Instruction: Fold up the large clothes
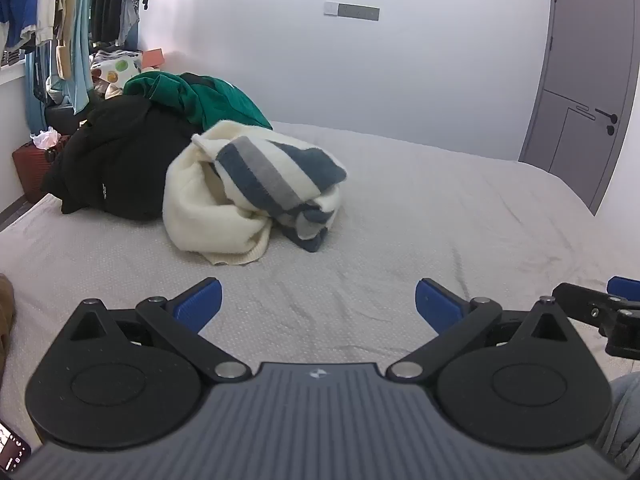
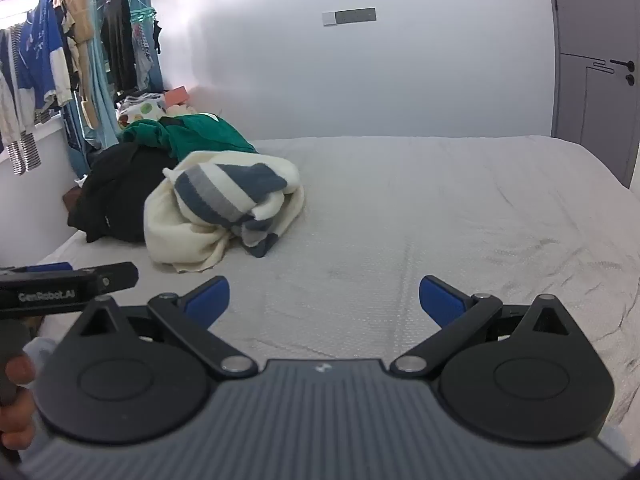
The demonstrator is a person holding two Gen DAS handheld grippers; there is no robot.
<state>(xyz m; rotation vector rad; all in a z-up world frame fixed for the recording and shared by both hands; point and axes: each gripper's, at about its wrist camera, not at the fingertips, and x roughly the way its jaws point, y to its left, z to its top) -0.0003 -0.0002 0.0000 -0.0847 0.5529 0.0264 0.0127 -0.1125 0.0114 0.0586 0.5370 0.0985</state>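
**Both tools spread wide above the bed, clothes heap untouched**

My left tool [image 1: 318,300] hangs over the near part of the bed [image 1: 400,240], tilted down a little, its blue pads [image 1: 198,304] standing as far apart as they go with only grey sheet between them. My right tool [image 2: 324,300] is in the same pose, pads [image 2: 440,300] fully spread and nothing between them. The two sit side by side: from the left wrist view I see the right tool's black linkage at the right edge, and from the right wrist view the left tool's body pokes in at the left edge, with the person's hand [image 2: 16,400] gripping its handle below.

Ahead of both tools, well apart from the pads, lies the cream sweater [image 1: 224,204] with blue and grey stripes, crumpled into a heap on the left half of the bed. Just behind it, touching it, is a black garment [image 1: 116,160], and a green garment [image 1: 208,100] lies over the top of that. The right half of the bed is bare, wrinkled sheet.

Further out on the left, hanging clothes [image 2: 60,60] fill a rail by the window. A grey door [image 1: 588,80] stands at the far right, and a switch panel [image 1: 351,10] sits on the white wall.
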